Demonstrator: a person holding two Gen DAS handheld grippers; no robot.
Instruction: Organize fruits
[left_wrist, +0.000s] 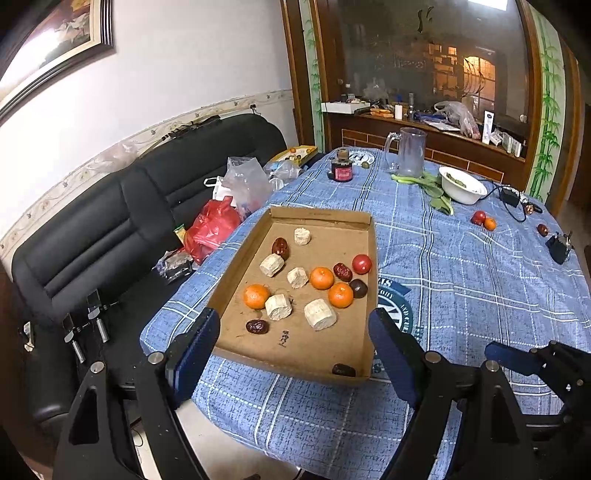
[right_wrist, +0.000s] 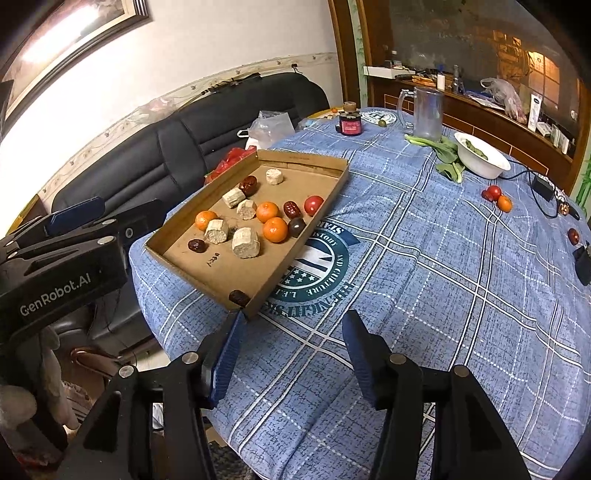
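A shallow cardboard tray (left_wrist: 321, 216) (right_wrist: 306, 158) lies on the blue checked tablecloth. It holds three tangerines (left_wrist: 321, 277) (right_wrist: 275, 229), a red tomato (left_wrist: 361, 263) (right_wrist: 313, 205), several dark red dates (left_wrist: 280, 247) (right_wrist: 291, 209) and several pale sugarcane chunks (left_wrist: 320, 314) (right_wrist: 245, 242). A tomato (left_wrist: 479, 217) (right_wrist: 493, 192), a tangerine (left_wrist: 489, 223) (right_wrist: 504, 203) and a date (left_wrist: 542, 229) (right_wrist: 573, 236) lie loose at the far right. My left gripper (left_wrist: 293, 339) is open and empty above the tray's near end. My right gripper (right_wrist: 291, 343) is open and empty over bare cloth by the tray's near corner.
A white bowl (left_wrist: 463, 186) (right_wrist: 480, 157) with greens, leafy vegetables (right_wrist: 443, 151), a glass mug (left_wrist: 408, 155) (right_wrist: 426, 112) and a dark jar (left_wrist: 341, 170) (right_wrist: 350, 123) stand at the far side. A black adapter with cable (right_wrist: 543, 186) lies far right. A black sofa (left_wrist: 110, 221) with bags stands left.
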